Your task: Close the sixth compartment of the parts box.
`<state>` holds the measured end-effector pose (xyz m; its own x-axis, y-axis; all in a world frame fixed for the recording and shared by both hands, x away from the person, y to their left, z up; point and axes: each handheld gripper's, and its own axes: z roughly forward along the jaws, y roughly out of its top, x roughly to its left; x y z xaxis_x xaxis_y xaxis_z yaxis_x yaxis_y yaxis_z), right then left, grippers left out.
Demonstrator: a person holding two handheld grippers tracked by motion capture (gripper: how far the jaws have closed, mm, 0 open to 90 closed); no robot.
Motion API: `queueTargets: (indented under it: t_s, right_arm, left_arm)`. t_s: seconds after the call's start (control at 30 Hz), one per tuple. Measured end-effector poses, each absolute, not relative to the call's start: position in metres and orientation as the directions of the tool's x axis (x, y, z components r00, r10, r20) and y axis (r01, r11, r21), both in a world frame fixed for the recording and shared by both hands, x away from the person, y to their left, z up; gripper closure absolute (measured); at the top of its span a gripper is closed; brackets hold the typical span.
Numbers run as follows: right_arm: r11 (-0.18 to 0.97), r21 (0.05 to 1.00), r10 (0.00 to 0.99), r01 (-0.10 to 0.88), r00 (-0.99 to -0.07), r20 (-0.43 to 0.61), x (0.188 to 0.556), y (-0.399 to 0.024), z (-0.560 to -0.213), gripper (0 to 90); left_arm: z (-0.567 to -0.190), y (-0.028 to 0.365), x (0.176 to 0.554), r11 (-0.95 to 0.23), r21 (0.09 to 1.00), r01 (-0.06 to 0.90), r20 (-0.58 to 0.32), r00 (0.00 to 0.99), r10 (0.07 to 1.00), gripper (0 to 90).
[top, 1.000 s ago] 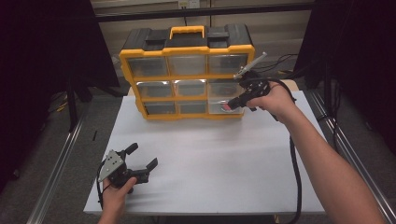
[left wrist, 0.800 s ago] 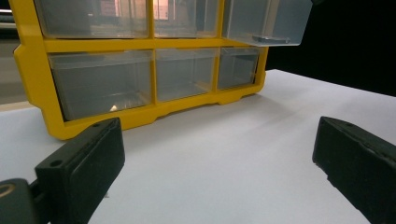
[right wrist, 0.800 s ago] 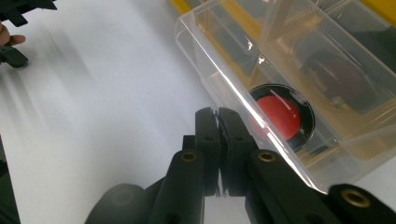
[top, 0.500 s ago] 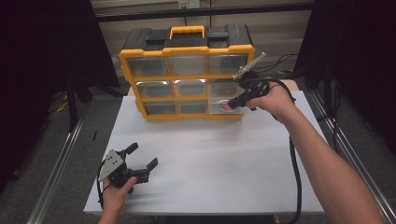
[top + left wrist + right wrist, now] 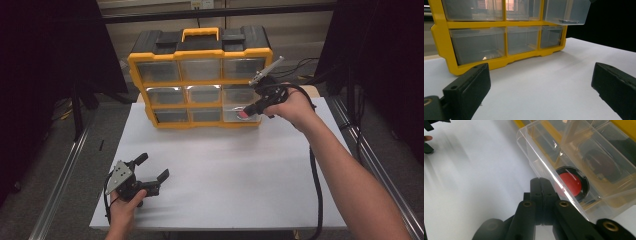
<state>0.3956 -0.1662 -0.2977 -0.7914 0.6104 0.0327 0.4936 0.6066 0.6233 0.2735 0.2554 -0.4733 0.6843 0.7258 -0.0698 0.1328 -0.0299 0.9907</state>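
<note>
Nine clear drawers are held in the yellow organizer (image 5: 200,80). A red-and-black disc (image 5: 571,183) is seen in the pulled-out drawer (image 5: 584,165), by the right gripper (image 5: 540,182), jaws pressed together. The left gripper (image 5: 150,170) is spread, holding nothing.

High view down over the table (image 5: 225,170); both tool views close, low, sharing the yellow organizer (image 5: 442,37).

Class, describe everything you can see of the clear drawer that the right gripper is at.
The clear drawer is see-through plastic, with thin dividers. It stands pulled out from the bottom right slot of the yellow organizer, which sits on the white table. Inside lies a round red and black item. The right gripper, shut, is against its front wall.
</note>
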Motion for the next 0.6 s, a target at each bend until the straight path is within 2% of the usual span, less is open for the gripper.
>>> queueTargets:
  t_s: [0.53,0.6]
  right_arm:
    - [0.614,0.621,0.613,0.488,-0.790,0.015,0.3947,-0.1622,-0.2970,90.0]
    - [0.615,0.621,0.608,0.485,-0.793,0.017,0.3952,-0.1621,-0.2977,90.0]
  left_arm:
    - [-0.4731,0.2557,0.2735,-0.033,0.991,0.131,-0.067,0.686,0.725,2.5]
    - [-0.4727,0.2577,0.2736,-0.065,0.990,0.127,-0.042,0.692,0.721,2.4]
